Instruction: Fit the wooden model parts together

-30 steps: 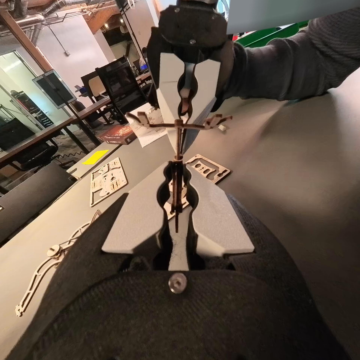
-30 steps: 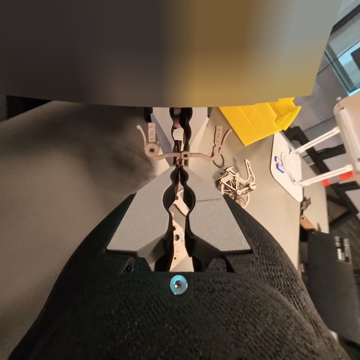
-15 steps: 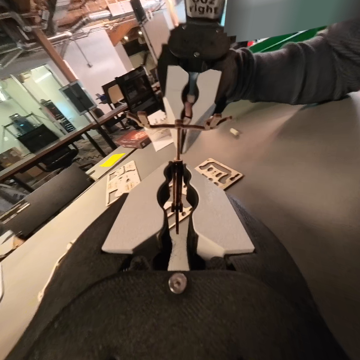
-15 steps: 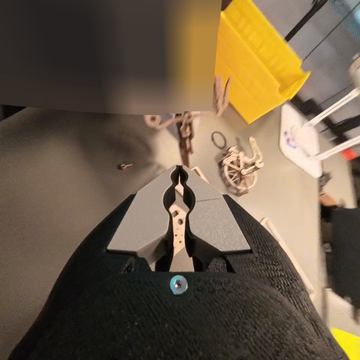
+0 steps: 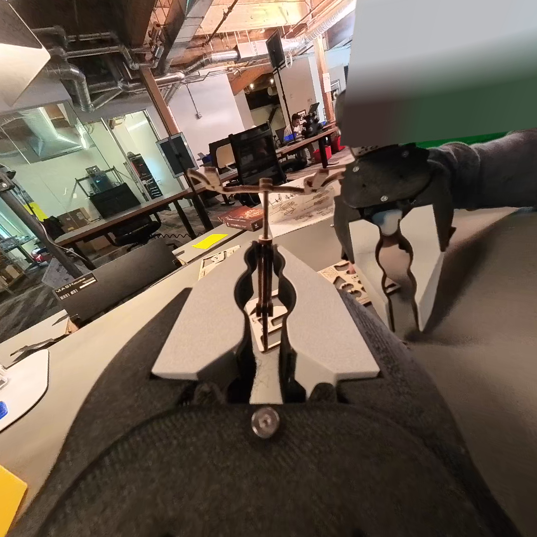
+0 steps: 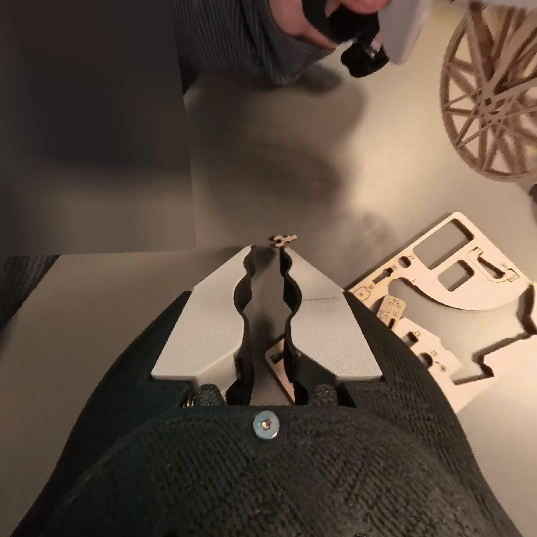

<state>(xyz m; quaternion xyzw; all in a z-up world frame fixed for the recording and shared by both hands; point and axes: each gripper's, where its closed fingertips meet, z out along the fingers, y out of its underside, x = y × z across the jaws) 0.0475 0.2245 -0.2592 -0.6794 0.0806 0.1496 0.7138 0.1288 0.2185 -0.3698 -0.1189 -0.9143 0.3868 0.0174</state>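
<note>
L gripper (image 5: 265, 247) clamped on handlebar-and-stem part (image 5: 263, 191), stem upright at 12 | R gripper (image 6: 266, 251) jaws parted, empty, tips just short of small wooden piece (image 6: 282, 240) on table (image 6: 87, 319) at 12 | cut-out sheet (image 6: 453, 313) at 3 | spoked wheel (image 6: 491, 101) at 1
</note>
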